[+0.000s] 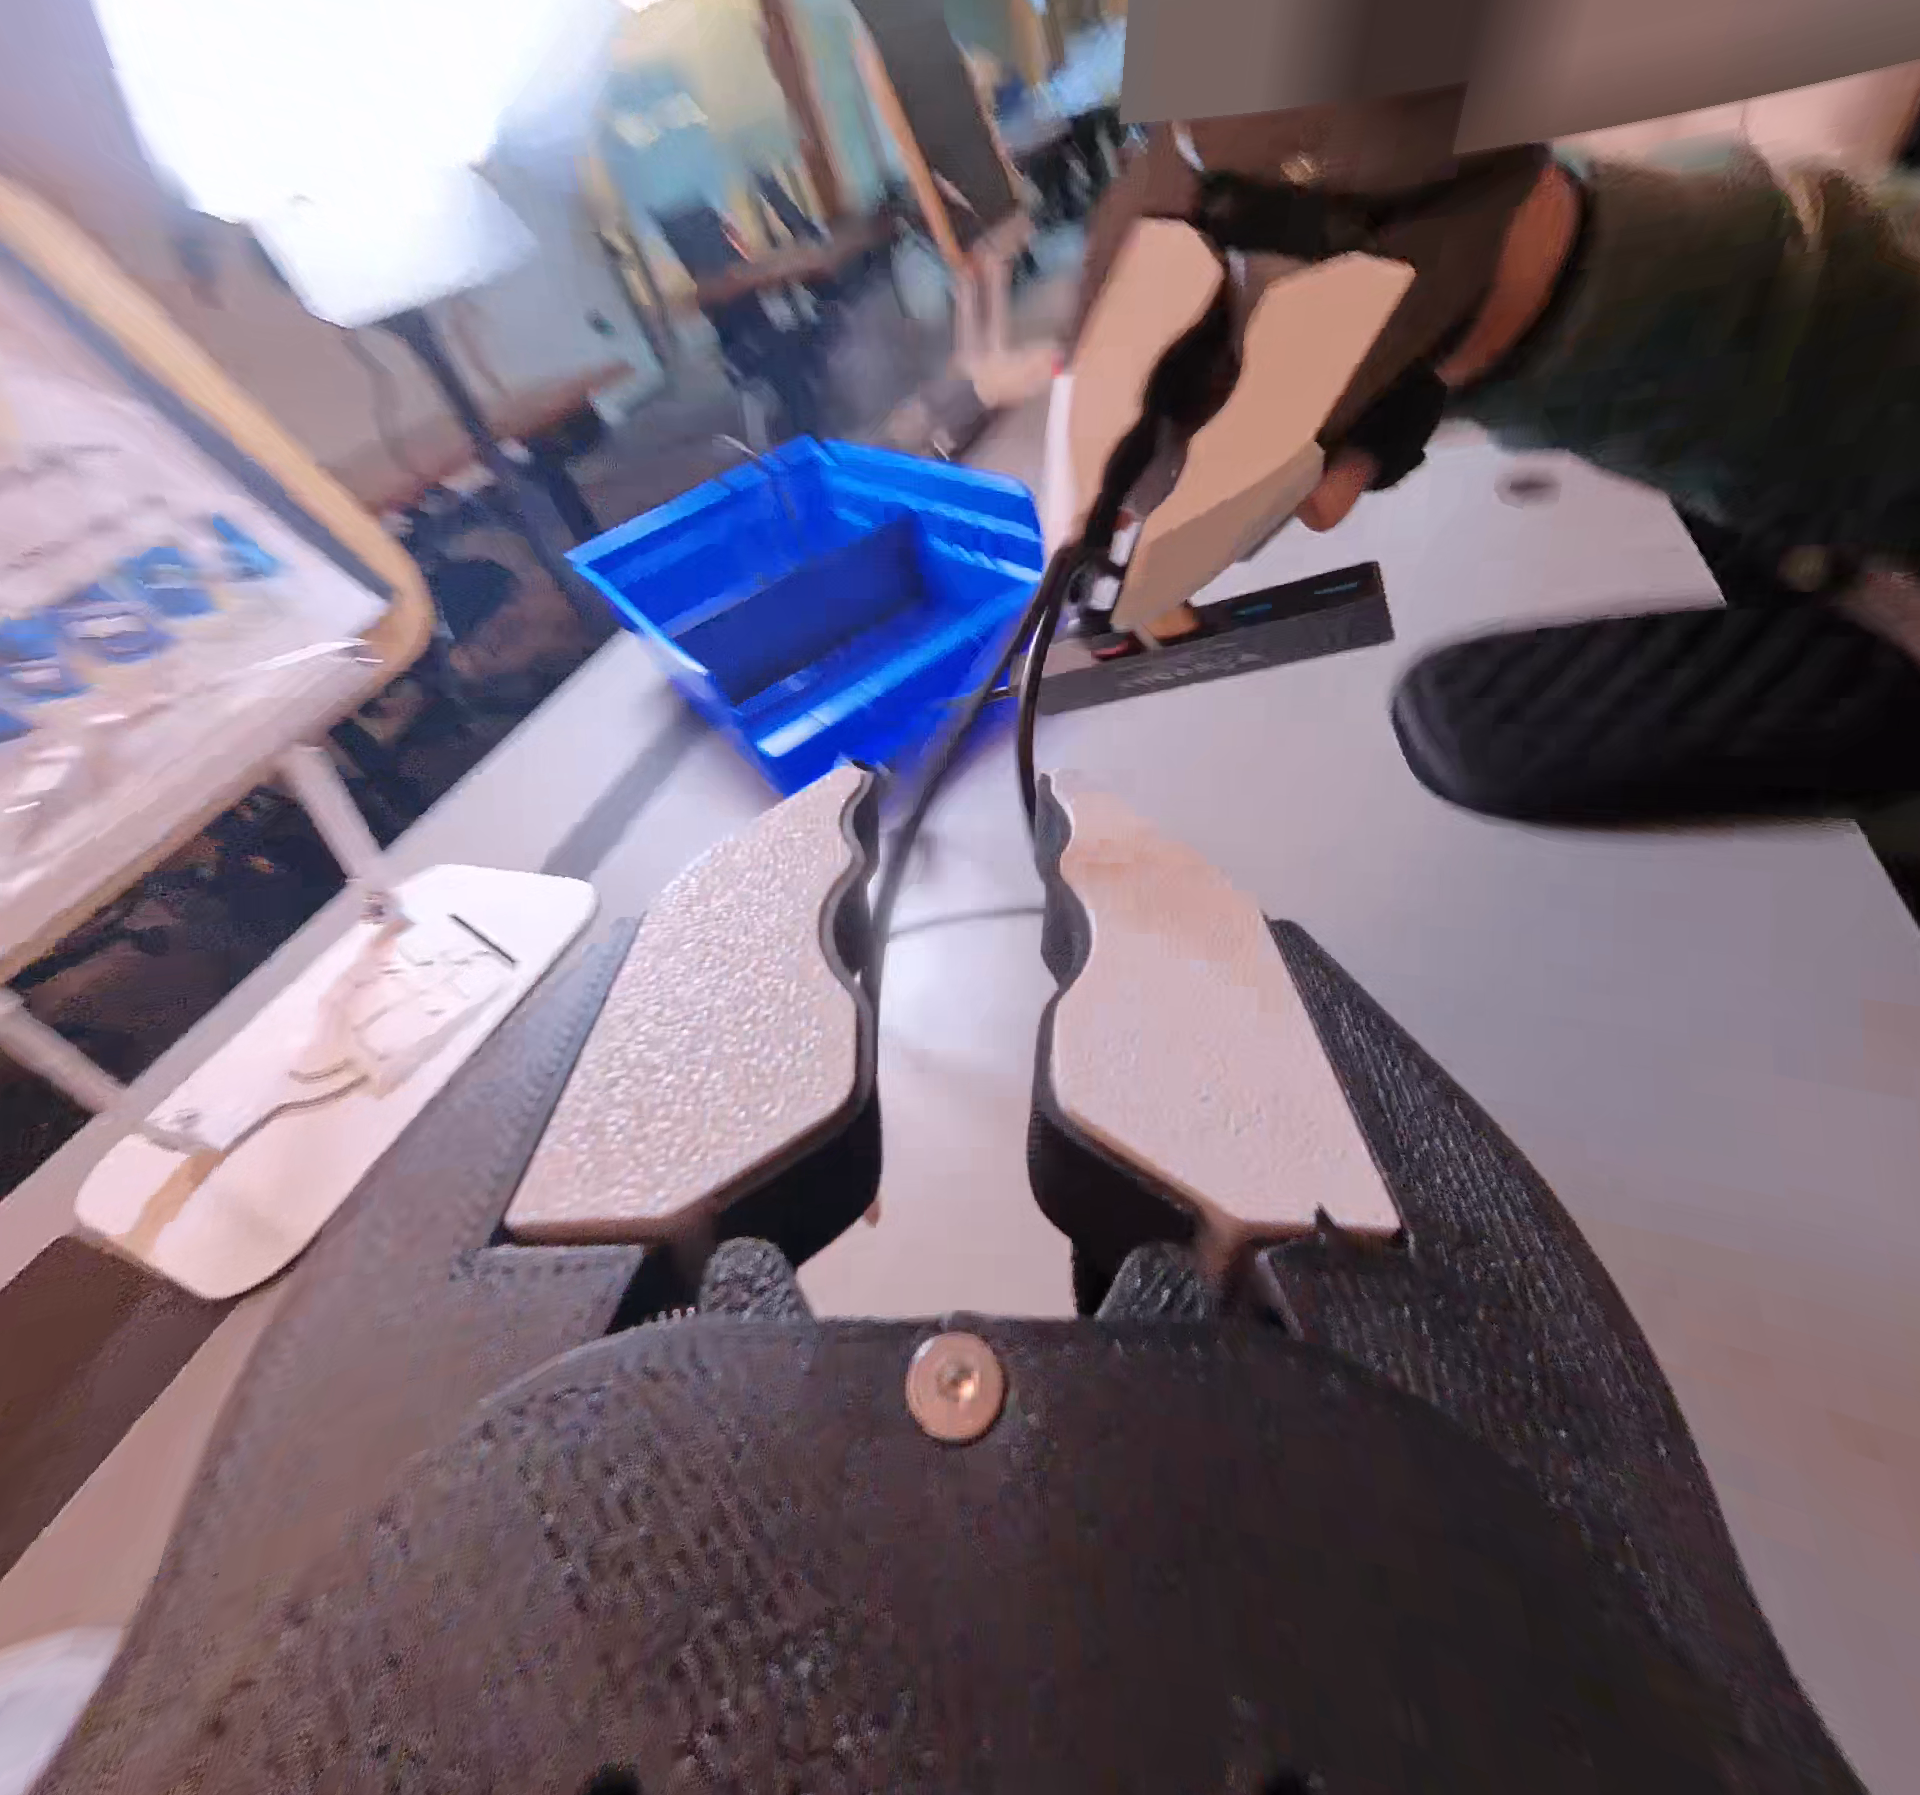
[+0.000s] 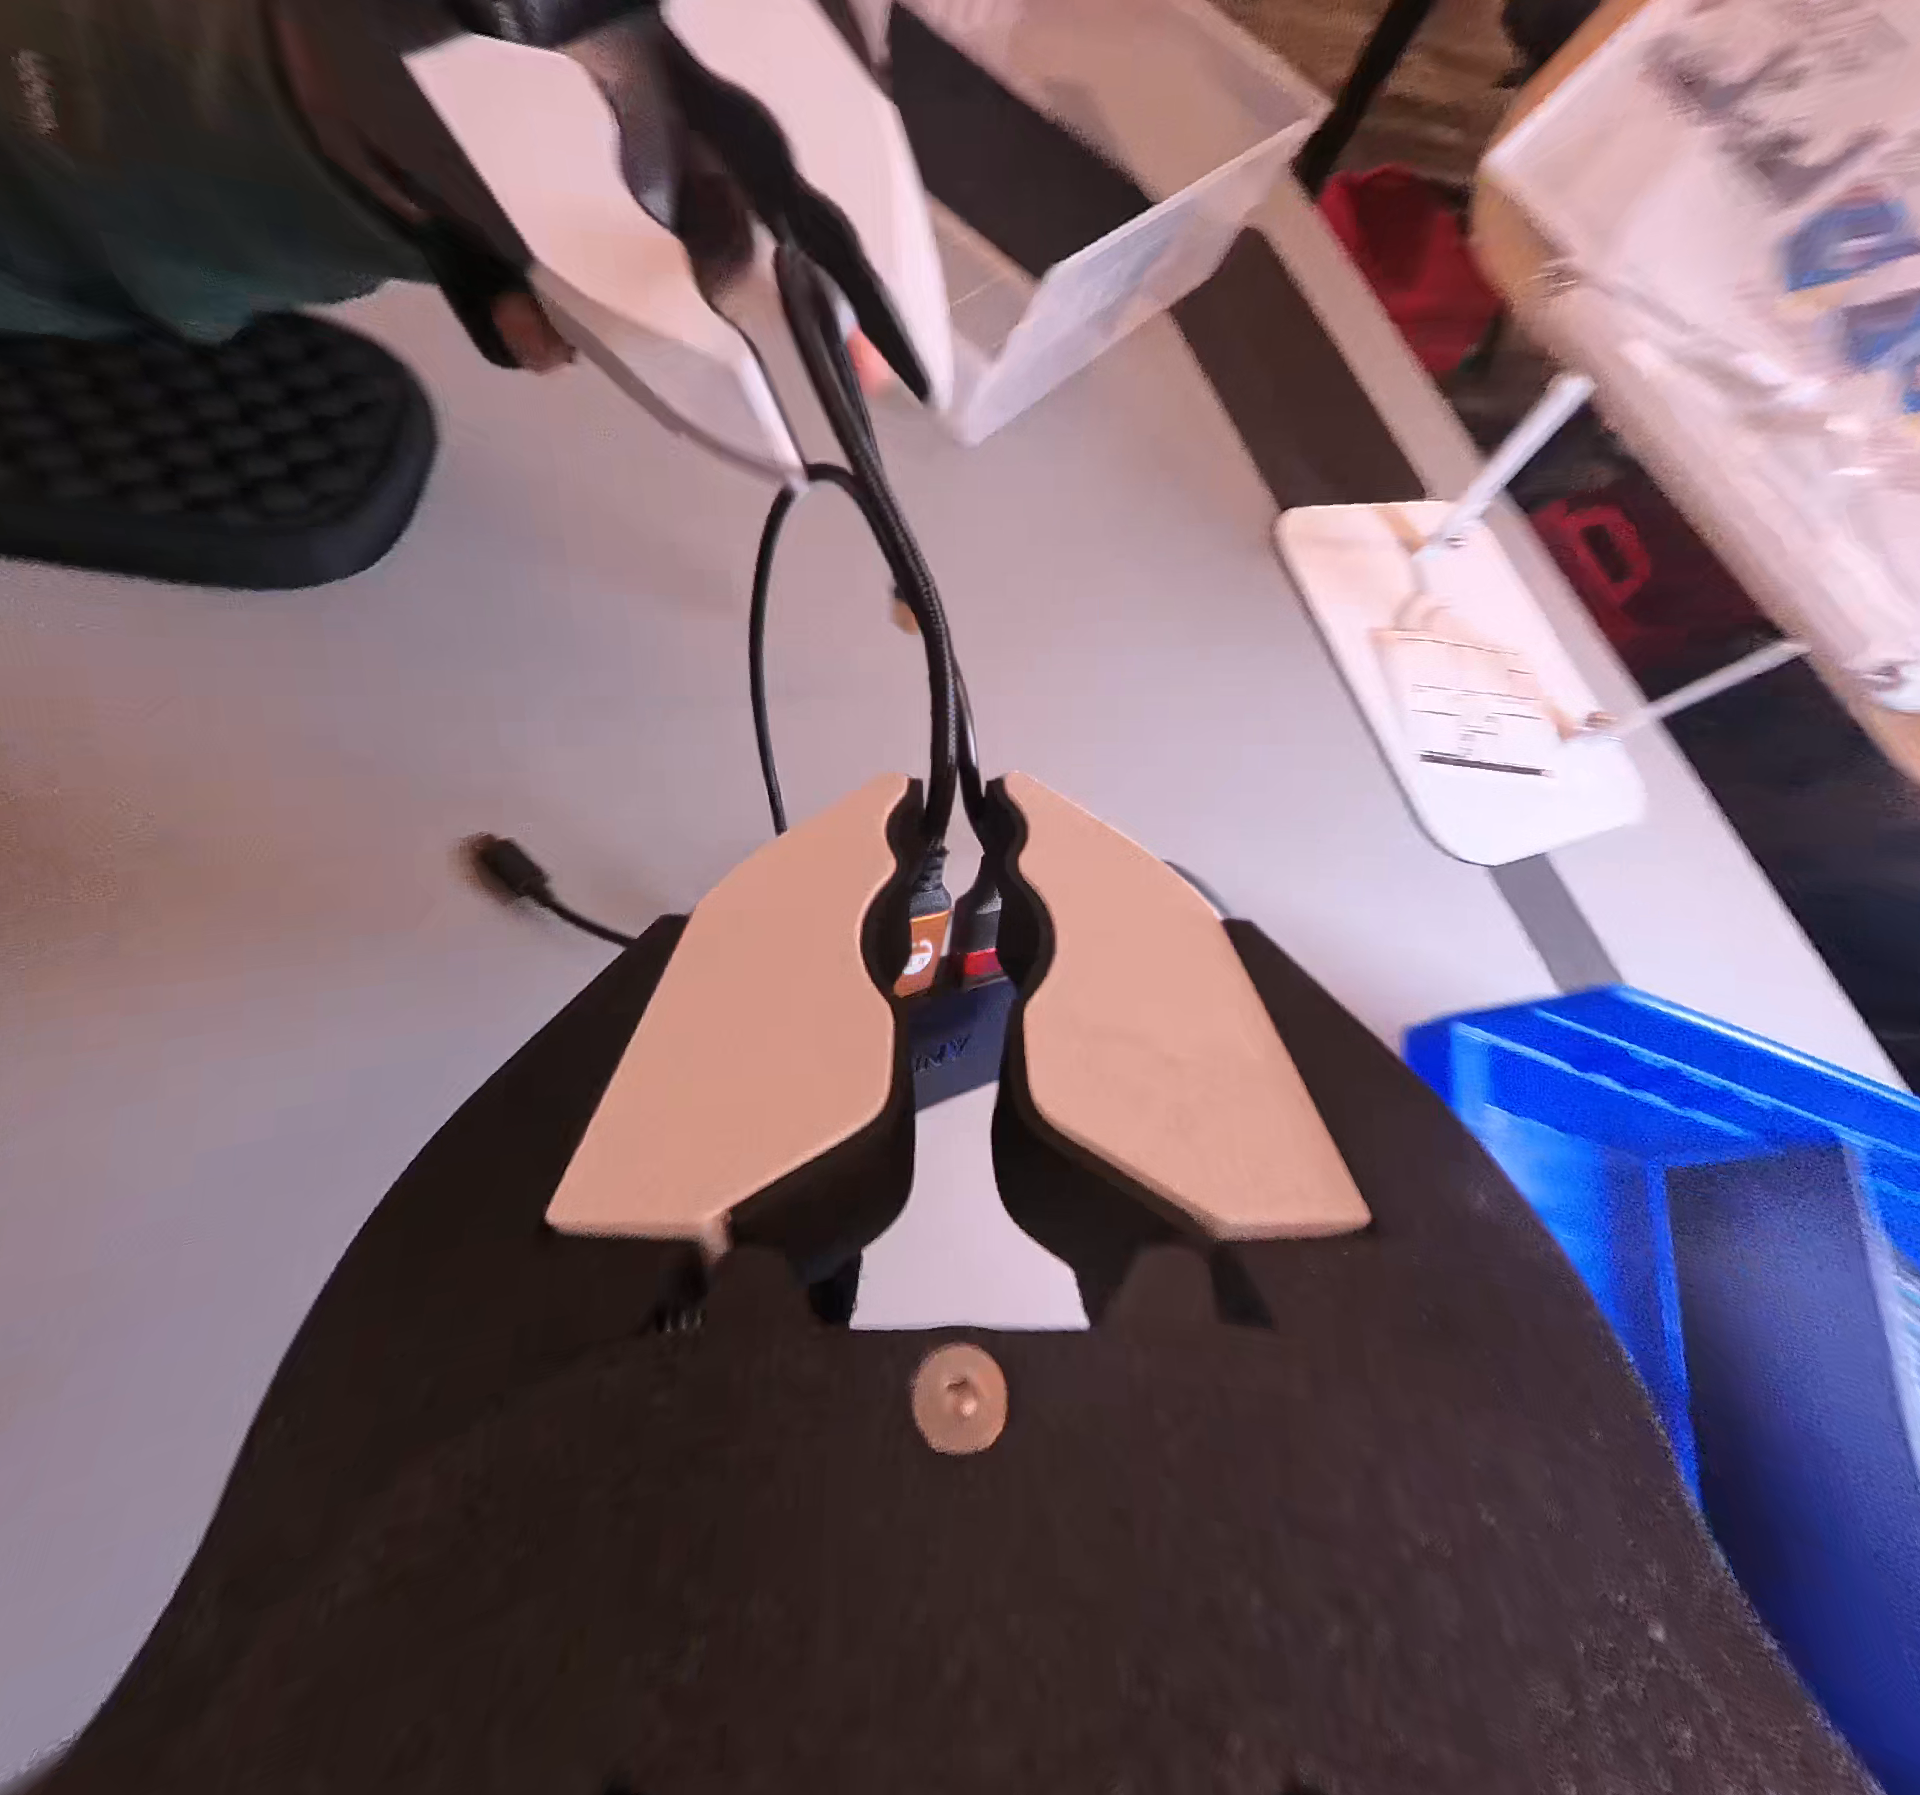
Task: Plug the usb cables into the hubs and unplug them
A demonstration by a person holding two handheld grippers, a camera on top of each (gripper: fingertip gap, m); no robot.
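USB plugs (image 2: 951,935): two seated in hub (image 2: 951,1049) mid-tabletop | right tongs (image 2: 956,800) closed around both | left tongs (image 1: 951,800) parted, cables (image 1: 1029,685) running between, ungripped | likely stage: unplugging still to do

Bin (image 1: 821,602) bright blue; plugs orange (image 2: 925,945) and red (image 2: 982,961); cables (image 2: 914,582) black (one braided); table (image 2: 312,758) grey-white.

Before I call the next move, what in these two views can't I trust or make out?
- Hub, right wrist view: mostly hidden beneath the right gripper; ports unseen.
- Orange plug and red plug: whether seated or pulled out is hidden by the fingers.
- Left gripper, left wrist view: cable passes between the fingers; contact unclear through blur.
- Blue bin: cut off by the right edge.
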